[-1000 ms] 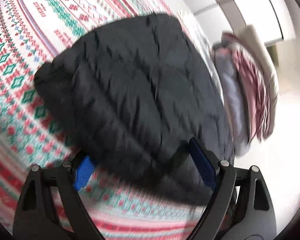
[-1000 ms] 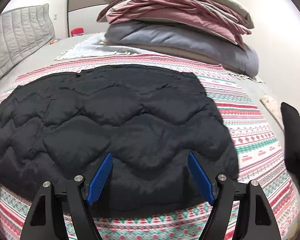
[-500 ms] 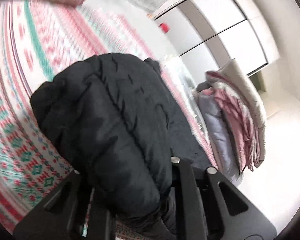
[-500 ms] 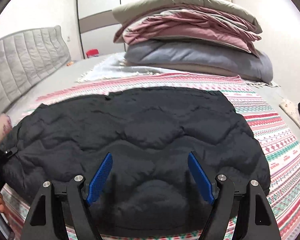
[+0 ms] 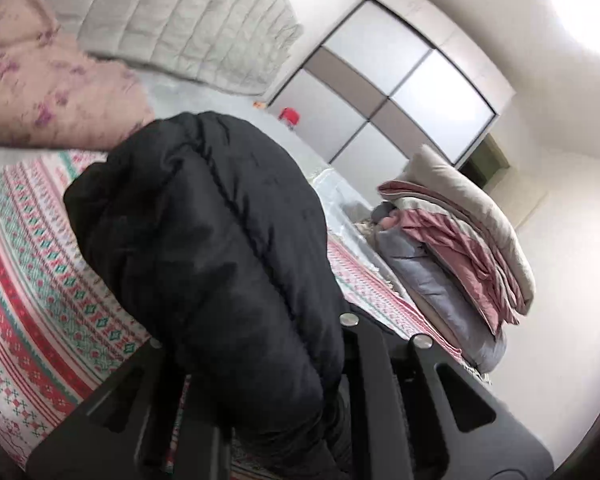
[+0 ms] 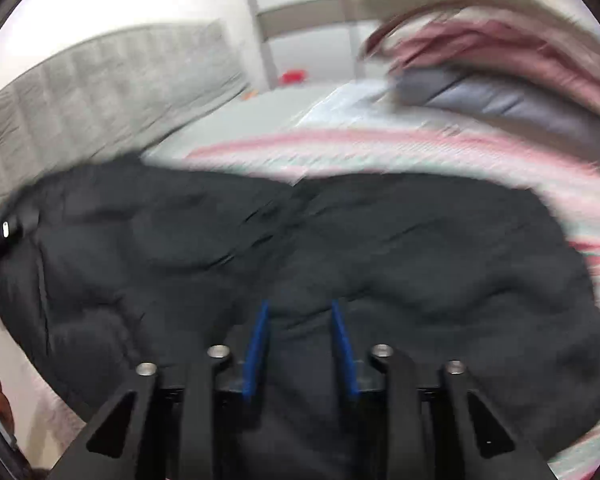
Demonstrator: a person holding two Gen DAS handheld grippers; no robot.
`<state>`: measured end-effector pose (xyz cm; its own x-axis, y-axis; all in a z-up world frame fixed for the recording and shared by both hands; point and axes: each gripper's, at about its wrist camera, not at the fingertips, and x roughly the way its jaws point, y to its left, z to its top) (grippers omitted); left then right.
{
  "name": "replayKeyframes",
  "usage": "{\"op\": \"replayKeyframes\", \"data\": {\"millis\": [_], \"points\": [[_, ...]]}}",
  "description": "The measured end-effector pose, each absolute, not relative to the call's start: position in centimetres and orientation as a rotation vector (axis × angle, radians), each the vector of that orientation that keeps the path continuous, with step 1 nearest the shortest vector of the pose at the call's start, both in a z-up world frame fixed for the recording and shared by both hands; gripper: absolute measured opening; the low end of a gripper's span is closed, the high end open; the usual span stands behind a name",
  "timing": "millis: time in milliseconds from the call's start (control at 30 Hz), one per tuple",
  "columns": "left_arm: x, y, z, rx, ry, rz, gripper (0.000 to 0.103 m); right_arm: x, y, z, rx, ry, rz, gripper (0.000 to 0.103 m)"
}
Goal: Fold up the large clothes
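Jacket (image 5: 220, 264) pinched at both near corners on the patterned blanket (image 5: 32, 280).
Your left gripper (image 5: 256, 420) is clamped on a bunched, raised fold; your right gripper (image 6: 300, 344) has just been closing, its blue pads (image 6: 256, 340) squeezing the jacket's near edge.

This is a bedroom in a home. A bed (image 5: 28, 280) with a patterned red, green and white cover fills the lower left, a padded grey headboard (image 5: 180, 28) stands at the upper left, and a pale sliding-door wardrobe (image 5: 400, 92) fills the upper middle. Folded quilts (image 5: 468, 248) are stacked at the right.
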<state>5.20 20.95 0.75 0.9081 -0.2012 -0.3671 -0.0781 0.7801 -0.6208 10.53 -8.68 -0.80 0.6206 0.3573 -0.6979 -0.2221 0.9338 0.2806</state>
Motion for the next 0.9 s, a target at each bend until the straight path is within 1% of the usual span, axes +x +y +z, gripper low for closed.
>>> {"op": "replayKeyframes", "data": {"millis": [67, 100, 200, 333, 433, 467, 500, 567, 700, 900], "points": [[4.9, 20.0, 1.6, -0.635, 0.407, -0.097, 0.016, 11.4, -6.4, -2.3, 0.203, 0.905, 0.416, 0.014], [4.7, 19.6, 1.9, -0.617, 0.396, -0.110, 0.016, 11.9, -5.6, -3.0, 0.232, 0.942, 0.463, 0.012], [5.2, 17.1, 2.9, -0.542, 0.375, -0.161, 0.016, 13.2, -3.4, -4.7, 0.268, 1.012, 0.581, 0.009], [5.3, 14.4, 3.6, -0.474, 0.351, -0.222, 0.017, 14.4, -5.1, -4.7, 0.381, 1.054, 0.605, 0.009], [5.6, 11.8, 3.6, -0.412, 0.346, -0.281, 0.018, 14.9, -9.5, -3.3, 0.528, 1.037, 0.611, 0.021], [5.6, 11.2, 3.5, -0.389, 0.347, -0.298, 0.018, 14.8, -10.9, -2.7, 0.557, 1.014, 0.598, 0.031], [5.5, 10.3, 3.6, -0.361, 0.348, -0.316, 0.019, 14.5, -13.2, -1.9, 0.595, 0.978, 0.571, 0.046], [5.6, 7.7, 3.2, -0.275, 0.360, -0.374, 0.019, 13.7, -17.3, -0.8, 0.656, 0.915, 0.508, 0.061], [5.9, 3.0, 1.7, -0.136, 0.420, -0.465, 0.022, 12.6, -23.8, 0.0, 0.709, 0.858, 0.392, 0.063], [6.6, -3.6, -3.6, 0.077, 0.575, -0.594, 0.030, 11.9, -30.3, -0.5, 0.800, 0.835, 0.263, 0.064]]}}
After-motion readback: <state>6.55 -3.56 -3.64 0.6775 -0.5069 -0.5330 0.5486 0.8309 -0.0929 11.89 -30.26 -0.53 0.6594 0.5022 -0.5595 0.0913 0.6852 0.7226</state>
